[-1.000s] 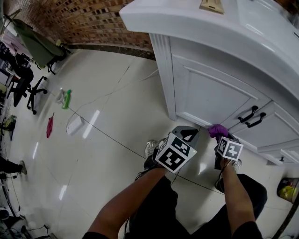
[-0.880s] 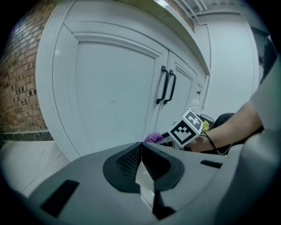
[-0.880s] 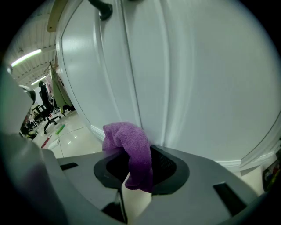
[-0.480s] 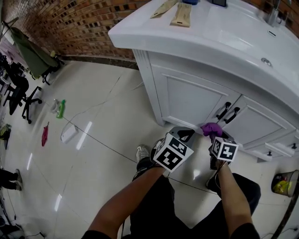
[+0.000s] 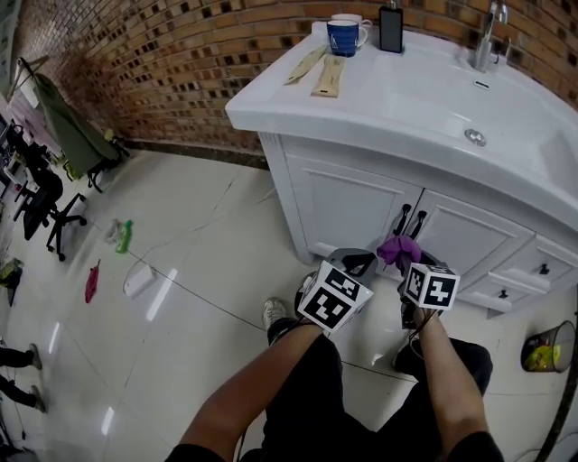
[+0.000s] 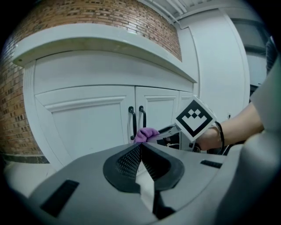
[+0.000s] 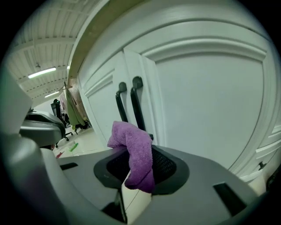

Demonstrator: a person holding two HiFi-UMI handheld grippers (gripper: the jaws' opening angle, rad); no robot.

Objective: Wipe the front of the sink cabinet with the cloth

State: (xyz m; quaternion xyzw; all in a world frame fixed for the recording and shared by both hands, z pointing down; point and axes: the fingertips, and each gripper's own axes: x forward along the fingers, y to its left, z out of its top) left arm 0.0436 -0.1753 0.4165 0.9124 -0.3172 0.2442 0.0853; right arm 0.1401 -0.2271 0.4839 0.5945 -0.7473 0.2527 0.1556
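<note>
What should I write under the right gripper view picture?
Right gripper pinches a purple cloth in front of the sink cabinet and its black handles.

Brick wall [image 5: 163, 63], glossy tiled floor [image 5: 190, 235]

No words, numbers or brands can be read; any print on the blue mug [image 5: 344, 38] on the sink top [image 5: 406, 95] is too small to tell

Counter [image 5: 406, 99]: white; carries blue mug [image 5: 344, 38], dark bottle [image 5: 391, 28], two tan packets [image 5: 328, 77].
Floor [image 5: 199, 207]: glossy tile; green bottle [image 5: 124, 235], pink item [image 5: 91, 281].
</note>
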